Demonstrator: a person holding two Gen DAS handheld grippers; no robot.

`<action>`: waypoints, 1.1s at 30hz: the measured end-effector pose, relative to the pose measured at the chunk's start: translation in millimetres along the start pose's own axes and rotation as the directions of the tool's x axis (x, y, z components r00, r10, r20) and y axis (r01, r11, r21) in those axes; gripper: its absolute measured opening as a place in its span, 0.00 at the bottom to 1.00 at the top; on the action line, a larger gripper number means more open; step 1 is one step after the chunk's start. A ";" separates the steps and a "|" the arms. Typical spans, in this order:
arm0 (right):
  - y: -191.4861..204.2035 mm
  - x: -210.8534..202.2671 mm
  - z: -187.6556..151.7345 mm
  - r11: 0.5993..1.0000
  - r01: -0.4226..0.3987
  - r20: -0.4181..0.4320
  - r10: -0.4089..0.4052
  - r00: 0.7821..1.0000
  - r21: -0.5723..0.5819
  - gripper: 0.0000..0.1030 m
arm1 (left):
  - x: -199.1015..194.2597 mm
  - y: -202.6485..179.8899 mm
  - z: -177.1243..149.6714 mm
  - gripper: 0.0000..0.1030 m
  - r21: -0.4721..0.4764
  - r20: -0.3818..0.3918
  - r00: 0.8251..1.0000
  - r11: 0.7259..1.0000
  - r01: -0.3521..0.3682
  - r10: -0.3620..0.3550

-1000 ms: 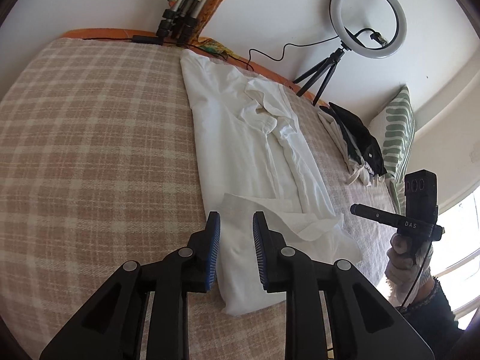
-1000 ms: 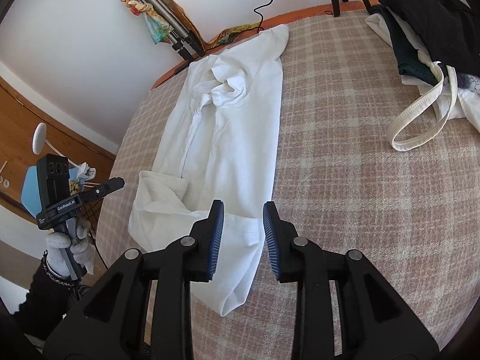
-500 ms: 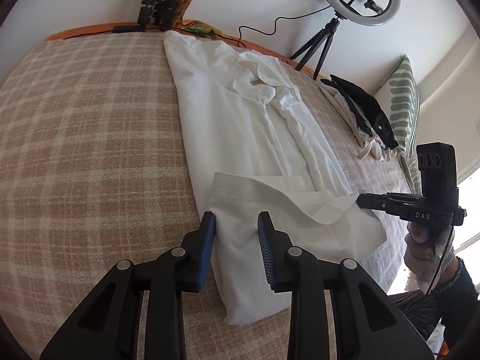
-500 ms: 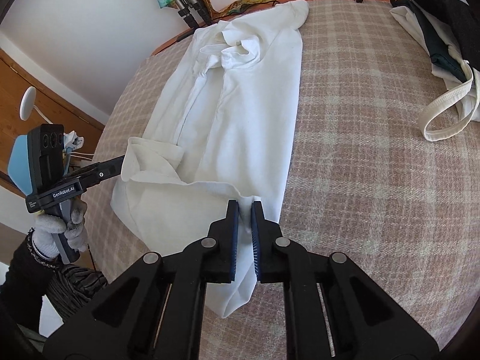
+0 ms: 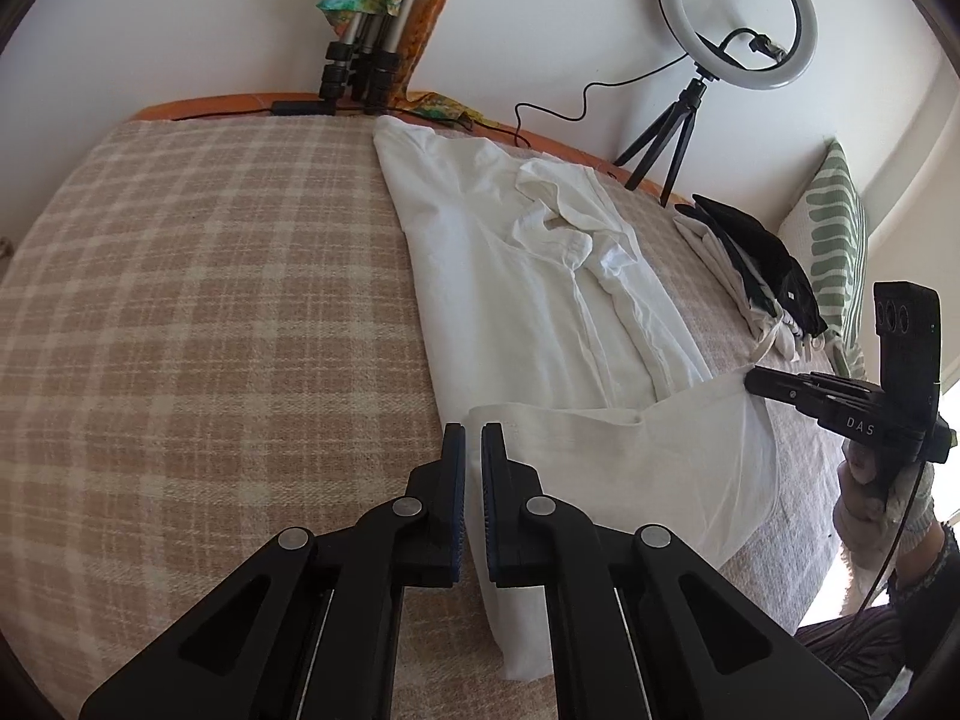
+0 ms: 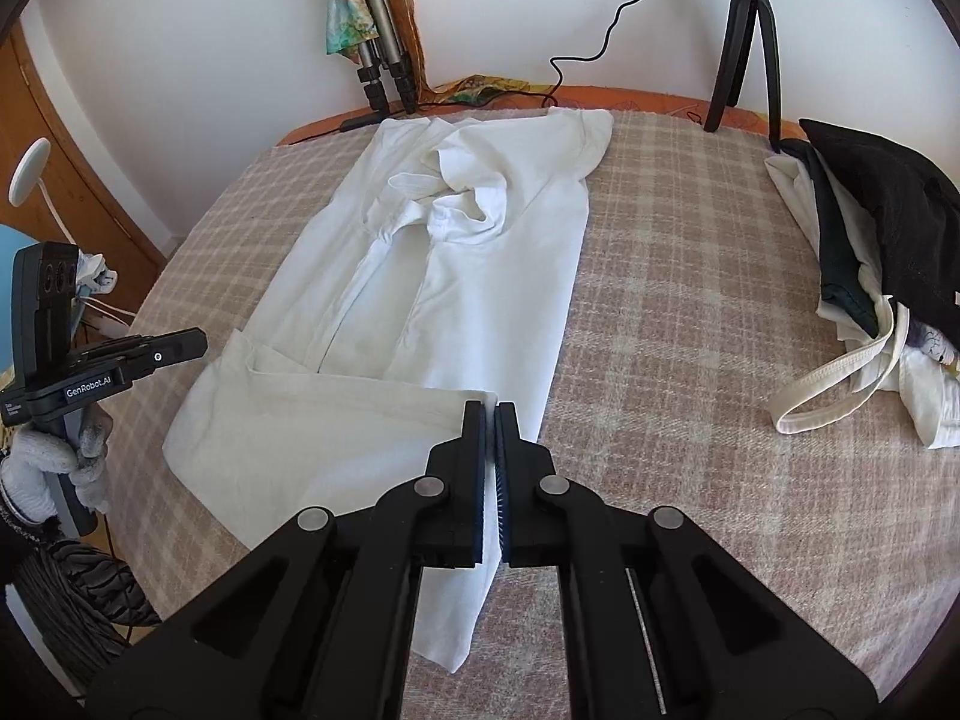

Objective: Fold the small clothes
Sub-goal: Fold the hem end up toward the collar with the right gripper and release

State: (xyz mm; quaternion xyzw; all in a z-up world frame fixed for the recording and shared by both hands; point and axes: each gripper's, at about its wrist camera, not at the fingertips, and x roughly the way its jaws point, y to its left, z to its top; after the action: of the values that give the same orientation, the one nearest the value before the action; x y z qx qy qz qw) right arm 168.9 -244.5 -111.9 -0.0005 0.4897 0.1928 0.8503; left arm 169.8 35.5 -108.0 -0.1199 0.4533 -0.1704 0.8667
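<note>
A white shirt (image 5: 540, 300) lies lengthwise on the plaid bedspread (image 5: 210, 300), its near hem folded back over the body. It also shows in the right wrist view (image 6: 456, 276). My left gripper (image 5: 473, 441) is shut on the left corner of the folded hem. My right gripper (image 6: 496, 420) is shut on the other hem corner. Each gripper shows in the other's view: the right gripper (image 5: 756, 381) at the far right, the left gripper (image 6: 195, 345) at the far left. The hem stretches between them.
A pile of dark and white clothes (image 6: 870, 252) with a white strap lies on the right of the bed. A ring light on a tripod (image 5: 735, 30) and folded stands (image 5: 357, 66) stand at the wall behind. A green striped pillow (image 5: 831, 252) leans at the right.
Both grippers went from open to shut on the hem corners, the right one first. The hem edge now lies straighter between them.
</note>
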 end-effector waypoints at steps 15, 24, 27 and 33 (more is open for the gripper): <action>-2.3 -5.8 -18.9 0.999 0.005 -0.025 -0.004 1.000 0.050 0.30 | 29.4 -25.4 0.5 0.22 0.089 -0.057 0.998 0.996 0.000 0.005; 0.2 10.2 -31.8 0.980 0.196 -0.072 -0.198 0.977 -0.042 0.30 | 23.7 -26.8 0.4 0.10 0.139 0.029 0.990 0.980 -0.143 0.140; -5.3 2.8 -27.9 0.970 0.241 -0.049 -0.243 0.969 -0.042 0.30 | 21.8 -22.6 0.2 0.15 0.131 0.014 0.988 0.980 -0.153 0.153; -22.0 -20.1 -8.9 0.993 0.112 0.032 -0.114 0.993 0.038 0.32 | 11.4 -17.8 8.0 0.55 0.133 0.023 0.993 0.984 -0.117 0.115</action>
State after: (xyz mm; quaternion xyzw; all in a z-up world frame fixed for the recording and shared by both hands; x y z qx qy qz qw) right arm 159.7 -273.1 -103.9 -0.0095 0.4778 0.1354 0.8679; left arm 179.2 15.1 -105.6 -0.0362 0.4403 -0.1487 0.8847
